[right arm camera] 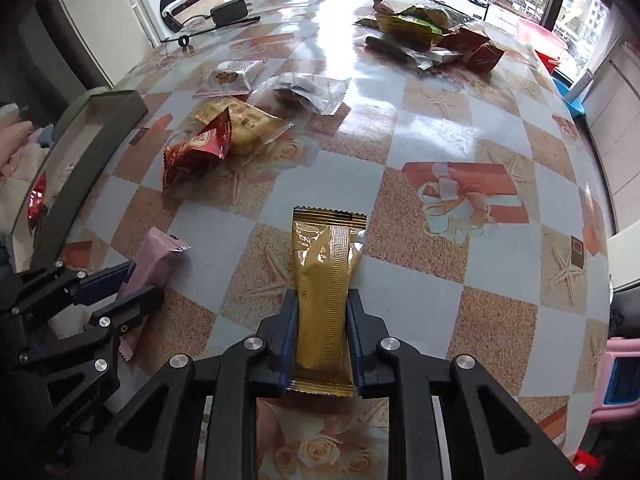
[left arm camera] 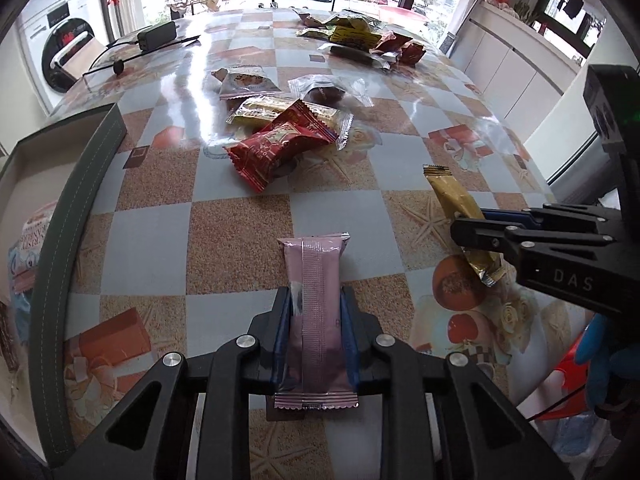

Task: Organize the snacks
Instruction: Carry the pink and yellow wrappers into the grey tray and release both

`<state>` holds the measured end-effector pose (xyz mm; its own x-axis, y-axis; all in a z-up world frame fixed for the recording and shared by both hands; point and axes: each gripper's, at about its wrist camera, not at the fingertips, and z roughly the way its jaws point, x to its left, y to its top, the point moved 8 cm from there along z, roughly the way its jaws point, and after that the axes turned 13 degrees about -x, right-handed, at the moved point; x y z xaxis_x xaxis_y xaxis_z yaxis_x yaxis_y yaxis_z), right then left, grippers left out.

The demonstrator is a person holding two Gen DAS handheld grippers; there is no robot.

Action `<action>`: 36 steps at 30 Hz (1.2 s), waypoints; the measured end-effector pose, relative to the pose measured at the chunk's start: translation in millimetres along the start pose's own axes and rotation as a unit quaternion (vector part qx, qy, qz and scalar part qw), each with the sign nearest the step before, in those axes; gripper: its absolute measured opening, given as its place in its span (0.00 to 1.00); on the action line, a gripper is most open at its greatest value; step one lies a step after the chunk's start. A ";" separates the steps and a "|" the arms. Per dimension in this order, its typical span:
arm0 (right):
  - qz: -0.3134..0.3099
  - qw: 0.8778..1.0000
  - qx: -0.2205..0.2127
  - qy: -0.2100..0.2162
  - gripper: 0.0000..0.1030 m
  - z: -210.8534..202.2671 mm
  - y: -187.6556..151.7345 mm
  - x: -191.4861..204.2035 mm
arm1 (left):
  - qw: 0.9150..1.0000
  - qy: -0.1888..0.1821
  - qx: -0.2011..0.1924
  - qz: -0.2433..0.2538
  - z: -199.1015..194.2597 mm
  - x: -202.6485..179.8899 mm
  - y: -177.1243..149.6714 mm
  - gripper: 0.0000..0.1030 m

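Left claw [left arm camera: 316,308]: nearest the lens, pinching a pink snack bar [left arm camera: 316,320] lengthwise between its blue pads, seam side up, held above the counter [left arm camera: 224,236]. Right claw [right arm camera: 322,312]: likewise closed on a gold snack bar [right arm camera: 326,300], gripped at its near half, far end projecting forward.

Counter: checkered cloth in blue-grey and tan, printed with starfish and roses, glossy toward the window.

Dark-walled box [left arm camera: 76,184]: stood at the left counter edge, pale inside, holding at least one printed packet [left arm camera: 28,248]; other contents unclear.

Far pile of wrappers [left arm camera: 360,36]: yellow, green and red packaging, heaped near the window side, well apart from the claws.

Middle cluster: red packet [left arm camera: 280,146] lay partly over a gold packet [left arm camera: 288,116]; just behind them a clear-wrapped dark pastry [left arm camera: 328,90] and a packet showing a biscuit picture [left arm camera: 246,82].

Black adapter with cable [left arm camera: 156,36]: far left corner of the counter.
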<state>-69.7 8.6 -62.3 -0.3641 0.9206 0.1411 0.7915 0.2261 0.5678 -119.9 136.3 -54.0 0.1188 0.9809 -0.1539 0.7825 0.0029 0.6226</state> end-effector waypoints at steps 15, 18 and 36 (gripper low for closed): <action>0.015 0.996 -0.011 0.089 0.23 -27.7 26.7 64.7 | 0.995 -0.001 -0.095 -0.028 -70.6 39.8 37.5 0.25; 0.000 0.994 -0.008 0.107 0.23 -22.3 34.5 96.2 | 0.992 0.010 -0.115 -0.049 -85.0 66.5 43.4 0.25; -0.105 0.976 0.007 0.191 0.23 40.0 90.2 304.3 | 0.965 0.127 -0.131 -0.186 -100.2 255.0 22.1 0.25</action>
<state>-89.4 321.9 -0.6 -0.6733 0.6681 0.3168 0.6858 0.4042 0.6052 -133.5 405.9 -2.6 -0.3204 0.9185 -0.2318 0.5563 0.3805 0.7387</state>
